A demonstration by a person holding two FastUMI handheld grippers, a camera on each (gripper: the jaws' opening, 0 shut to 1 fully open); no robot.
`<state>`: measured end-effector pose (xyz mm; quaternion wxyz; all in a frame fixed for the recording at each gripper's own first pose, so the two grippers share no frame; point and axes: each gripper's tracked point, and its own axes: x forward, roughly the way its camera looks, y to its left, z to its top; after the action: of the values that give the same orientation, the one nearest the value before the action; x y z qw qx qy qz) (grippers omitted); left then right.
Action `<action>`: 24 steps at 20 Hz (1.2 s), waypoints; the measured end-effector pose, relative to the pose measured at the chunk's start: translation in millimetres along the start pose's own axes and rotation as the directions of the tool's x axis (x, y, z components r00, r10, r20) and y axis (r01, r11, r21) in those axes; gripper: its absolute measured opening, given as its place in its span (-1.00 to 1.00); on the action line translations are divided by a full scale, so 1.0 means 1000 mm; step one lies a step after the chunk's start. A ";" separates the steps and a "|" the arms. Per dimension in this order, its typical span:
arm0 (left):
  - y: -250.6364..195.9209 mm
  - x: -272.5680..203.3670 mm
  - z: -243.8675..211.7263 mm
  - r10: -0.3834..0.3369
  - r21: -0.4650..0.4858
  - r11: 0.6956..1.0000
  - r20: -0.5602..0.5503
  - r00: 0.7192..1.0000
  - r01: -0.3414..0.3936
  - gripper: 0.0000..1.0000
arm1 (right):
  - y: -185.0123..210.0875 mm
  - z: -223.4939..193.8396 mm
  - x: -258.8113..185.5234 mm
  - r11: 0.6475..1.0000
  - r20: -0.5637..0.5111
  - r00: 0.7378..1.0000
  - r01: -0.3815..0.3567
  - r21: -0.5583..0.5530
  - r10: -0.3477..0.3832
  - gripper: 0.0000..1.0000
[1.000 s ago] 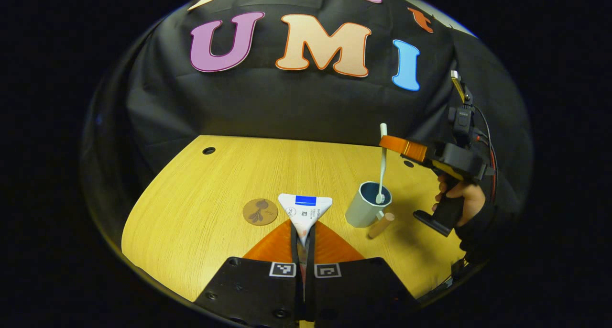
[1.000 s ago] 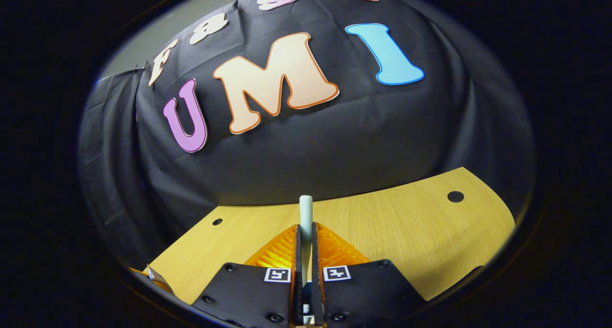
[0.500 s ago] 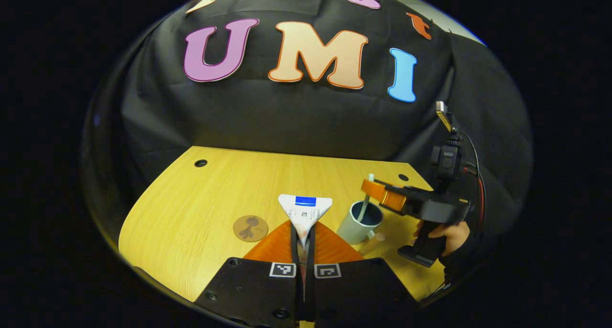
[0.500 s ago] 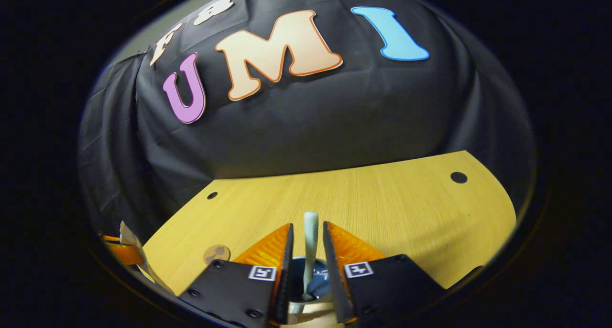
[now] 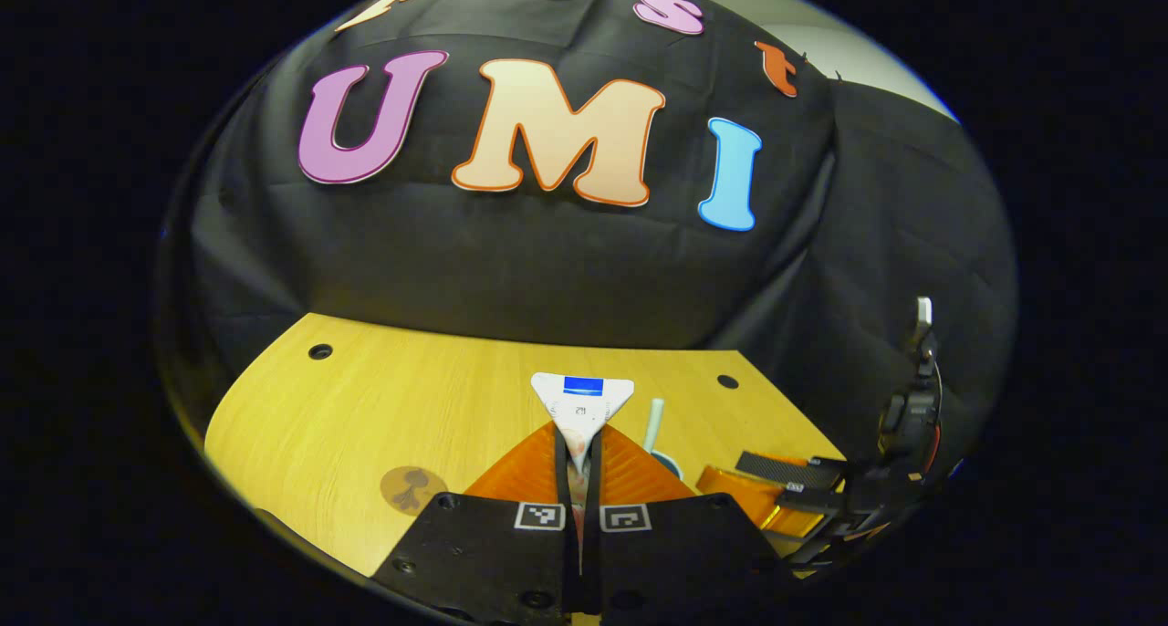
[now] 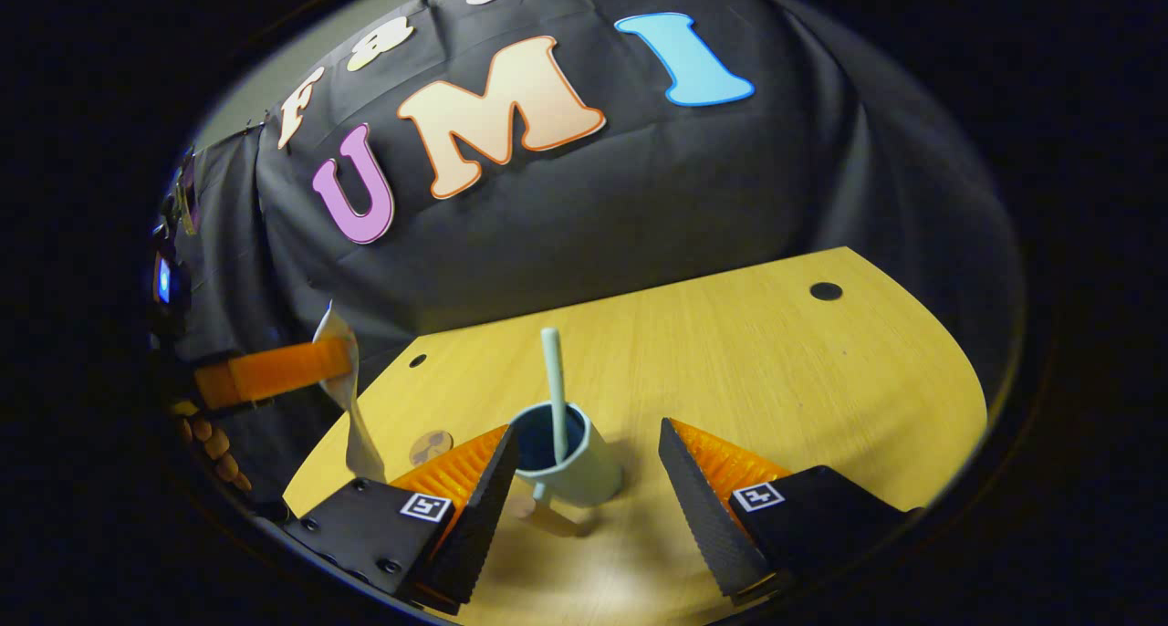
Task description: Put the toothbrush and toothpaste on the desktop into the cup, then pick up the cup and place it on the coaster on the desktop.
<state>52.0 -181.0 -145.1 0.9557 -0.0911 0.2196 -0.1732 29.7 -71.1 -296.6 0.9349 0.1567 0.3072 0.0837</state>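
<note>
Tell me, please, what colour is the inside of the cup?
Dark blue inside the cup; the right gripper view shows it best.

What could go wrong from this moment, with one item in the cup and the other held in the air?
1. The toothbrush leans out of the cup; lowering the toothpaste beside it could knock it or tip the cup.
2. The left hand-held gripper pinches the tube at its narrow end, so the tube might swing or slip.
3. The open right hand-held gripper sits close around the cup and could bump the left one as it comes in.
</note>
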 end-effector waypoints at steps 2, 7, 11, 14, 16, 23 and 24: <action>-0.011 0.013 0.010 -0.032 -0.005 0.999 0.045 0.998 0.032 -1.00 | -0.015 -0.010 -0.014 0.999 -0.015 1.000 0.028 0.028 -0.028 0.92; -0.037 0.043 0.027 -0.096 -0.027 0.995 0.135 0.986 0.101 -1.00 | -0.037 -0.029 -0.035 0.996 -0.049 0.996 0.073 0.057 -0.070 0.91; -0.048 0.069 0.022 -0.100 -0.040 0.993 0.148 0.984 0.107 -1.00 | -0.037 -0.035 -0.041 0.997 -0.069 0.995 0.068 0.038 -0.065 0.91; -0.053 0.085 0.005 -0.090 -0.078 0.992 0.130 0.987 0.101 -1.00 | -0.038 -0.038 -0.043 0.998 -0.087 0.995 0.059 0.031 -0.056 0.91; -0.054 0.091 -0.008 -0.072 -0.089 0.993 0.113 0.991 0.083 -1.00 | -0.037 -0.039 -0.043 0.998 -0.095 0.994 0.053 0.021 -0.051 0.92; -0.051 0.095 -0.047 -0.006 -0.089 0.996 0.081 0.997 0.013 -0.99 | -0.038 -0.035 -0.043 0.999 -0.101 0.994 0.040 0.004 -0.040 0.92; -0.049 0.094 -0.051 0.006 -0.082 0.997 0.075 0.997 0.000 -0.99 | -0.039 -0.035 -0.043 0.999 -0.099 0.994 0.038 0.004 -0.038 0.92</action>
<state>94.0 -265.8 -214.5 0.9591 -0.1361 0.1906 -0.1592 -22.9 -109.9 -312.9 0.9196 0.1492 0.3561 0.0726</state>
